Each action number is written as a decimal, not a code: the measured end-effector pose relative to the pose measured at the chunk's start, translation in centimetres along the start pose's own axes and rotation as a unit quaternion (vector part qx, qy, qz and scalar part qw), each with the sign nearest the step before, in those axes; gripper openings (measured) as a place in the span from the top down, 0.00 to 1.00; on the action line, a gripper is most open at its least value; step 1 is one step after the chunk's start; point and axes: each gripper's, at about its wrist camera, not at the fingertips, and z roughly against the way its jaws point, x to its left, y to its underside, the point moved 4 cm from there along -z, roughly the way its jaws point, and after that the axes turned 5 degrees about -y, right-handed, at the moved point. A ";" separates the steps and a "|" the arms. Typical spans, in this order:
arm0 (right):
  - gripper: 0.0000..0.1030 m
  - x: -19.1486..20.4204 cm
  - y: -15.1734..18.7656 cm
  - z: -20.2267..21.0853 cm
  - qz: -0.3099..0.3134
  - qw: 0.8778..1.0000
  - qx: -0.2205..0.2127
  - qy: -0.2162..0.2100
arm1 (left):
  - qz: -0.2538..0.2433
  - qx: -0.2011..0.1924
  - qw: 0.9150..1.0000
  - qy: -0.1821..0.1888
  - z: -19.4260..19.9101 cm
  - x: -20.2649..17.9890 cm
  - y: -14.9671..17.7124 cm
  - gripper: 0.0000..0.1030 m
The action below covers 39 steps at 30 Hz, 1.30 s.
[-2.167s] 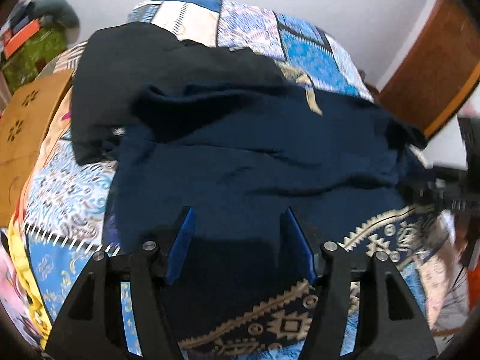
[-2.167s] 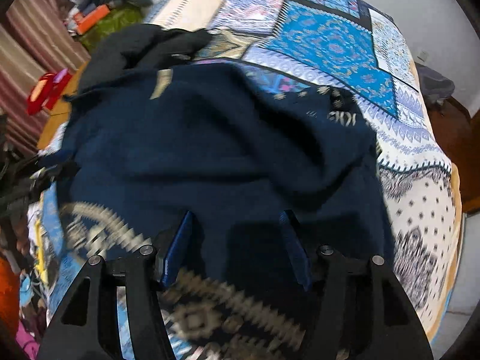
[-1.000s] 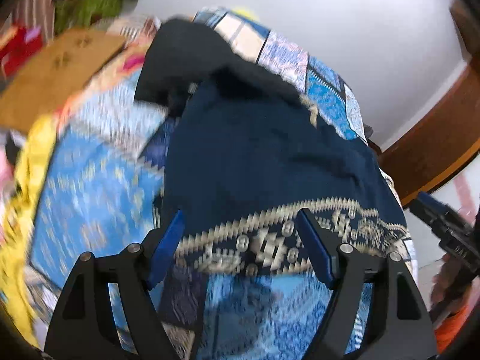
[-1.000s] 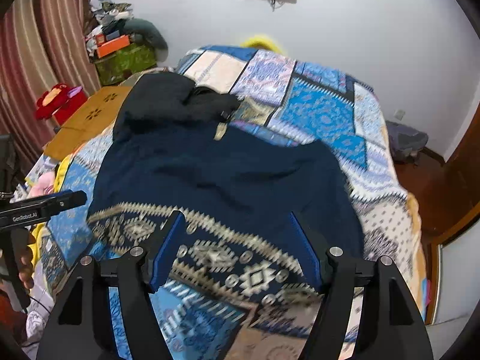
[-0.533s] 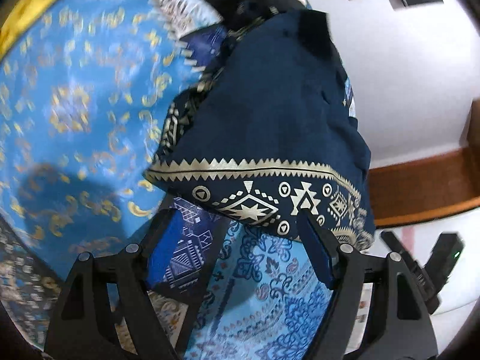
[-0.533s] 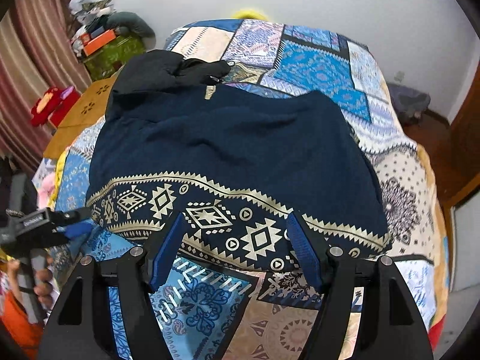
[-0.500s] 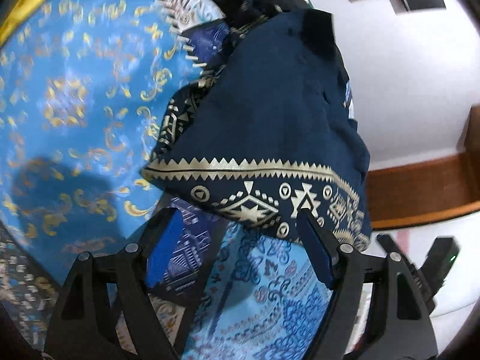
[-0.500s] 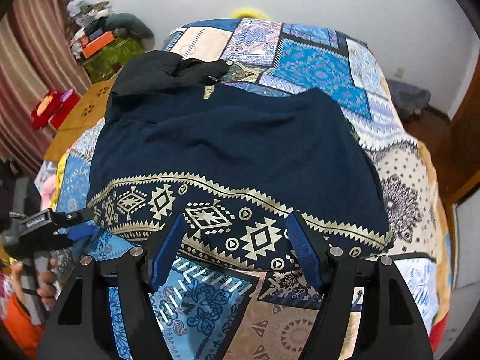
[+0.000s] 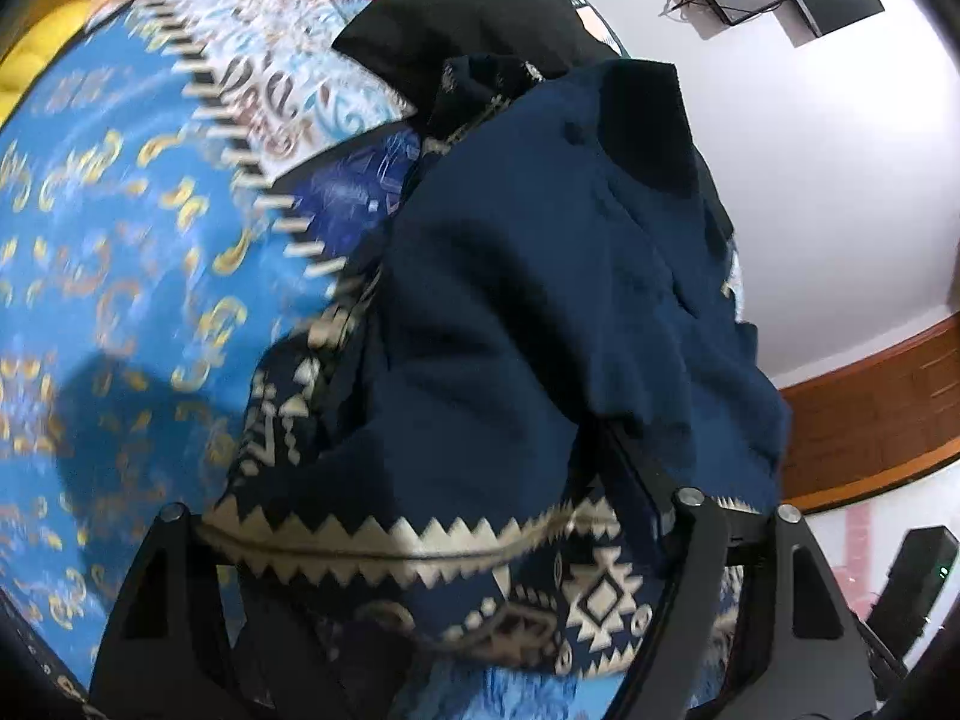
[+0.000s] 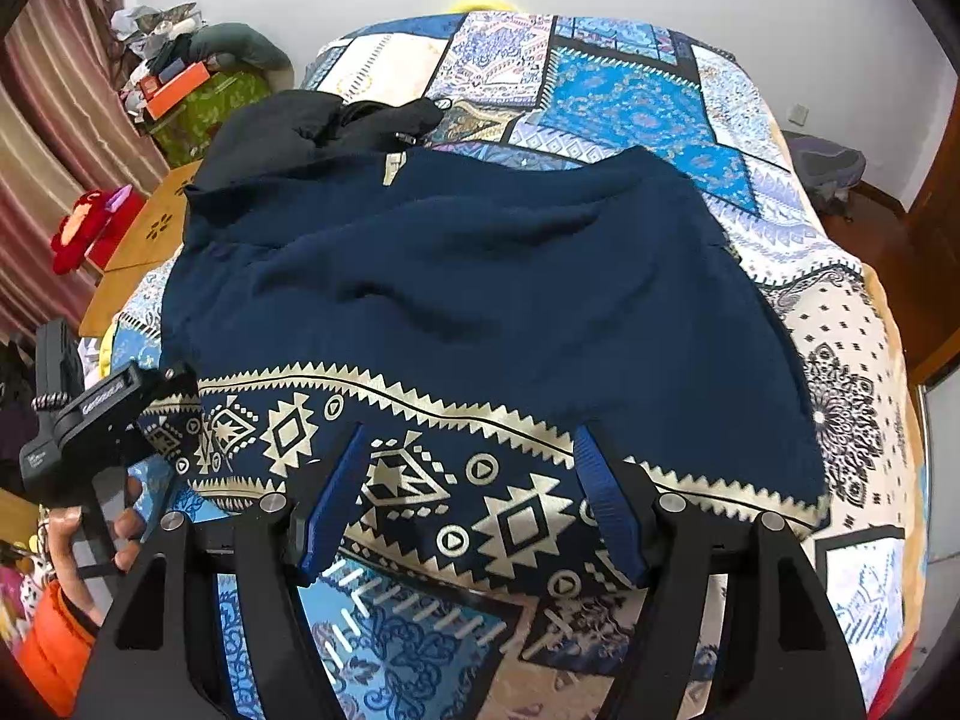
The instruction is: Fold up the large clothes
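Left gripper (image 9: 420, 516) now sits right at the near left corner of the navy garment (image 9: 540, 312), and its jaws have just been closing: the gold-patterned hem (image 9: 420, 546) lies bunched between them and drapes over both fingers, hiding the blue pads. Whether the pads already press on the cloth I cannot tell, since the fabric covers them. Half a second ago the same hem lay flat ahead of the fingertips with patterned bedspread (image 9: 120, 240) showing between the jaws; now the corner is rucked up and lifted into folds just past the fingers. Beyond it the navy body runs away toward a black garment (image 9: 480, 6) at the far end.

Right gripper (image 10: 468, 504) stands with its jaws apart, both blue pads (image 10: 336, 498) plainly visible and clear of any grip, straddling the hem band (image 10: 420, 468) near the other bottom corner. It has come lower over the hem than a second ago, when more bedspread showed below the band. From it outward the garment (image 10: 480, 276) lies spread fairly flat on the bed, wrinkled across the middle. Off to its left the other gripper (image 10: 108, 414) and the person's hand (image 10: 72, 546) meet the hem's far corner.

As I judge it, the spreading is done and the first fold is starting: the left side is taking its corner, while the right has yet to close on its own.
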 end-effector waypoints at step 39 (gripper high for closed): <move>0.35 9.1 0.7 -1.8 0.000 0.982 0.069 -0.173 | -0.218 -0.201 0.955 0.028 18.6 -12.1 -1.4 0.94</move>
